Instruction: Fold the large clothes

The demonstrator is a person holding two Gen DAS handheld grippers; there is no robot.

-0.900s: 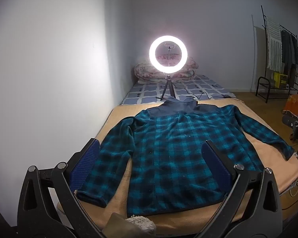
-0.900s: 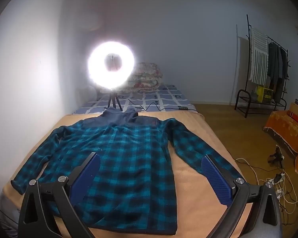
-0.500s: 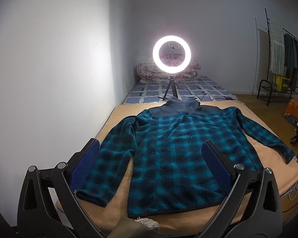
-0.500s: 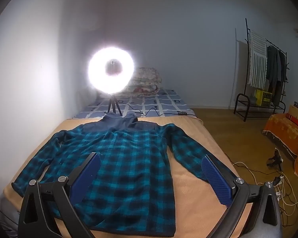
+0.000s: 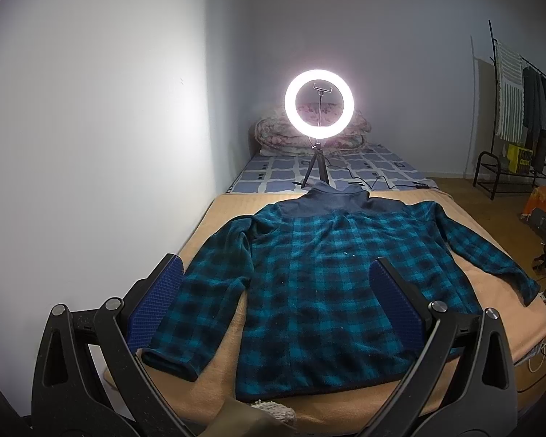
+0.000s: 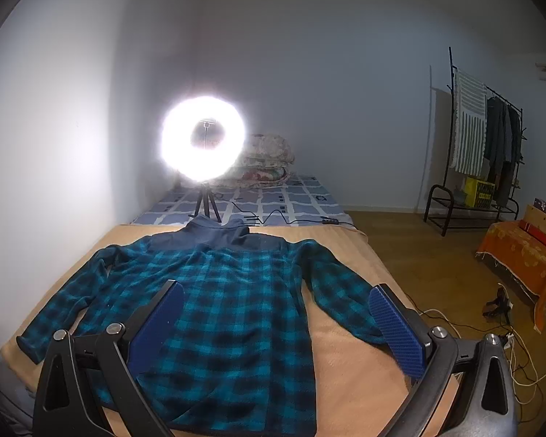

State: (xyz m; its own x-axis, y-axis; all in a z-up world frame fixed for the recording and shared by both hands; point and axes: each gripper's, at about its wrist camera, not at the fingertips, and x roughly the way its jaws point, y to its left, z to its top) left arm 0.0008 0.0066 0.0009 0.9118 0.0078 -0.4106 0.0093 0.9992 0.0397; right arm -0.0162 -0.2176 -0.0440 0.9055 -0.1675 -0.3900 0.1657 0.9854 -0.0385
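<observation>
The teal plaid fleece jacket (image 5: 331, 284) lies flat and face-up on the tan blanket (image 5: 491, 291) that covers the near end of the bed, collar toward the ring light (image 5: 319, 106), both sleeves spread out and angled down toward the hem. Nothing has been folded yet, as far as I can judge. The left gripper (image 5: 276, 309) hovers above the hem side with its jaws standing wide and empty; the right gripper (image 6: 276, 324) is the same, wide apart with only air between the blue pads (image 6: 395, 331).

For a clean start I'd take the sleeves first. The left sleeve (image 5: 196, 306) ends at a cuff near the bed's edge beside the wall, so the left jaws want to drop onto that cuff and pinch both layers, not just the top pile. The right sleeve (image 6: 342, 302) runs out toward the blanket's edge; grip it at the cuff likewise. Fleece is thick and springy, so a deep bite helps, and lifting low across the chest should keep the body from dragging on the blanket
</observation>
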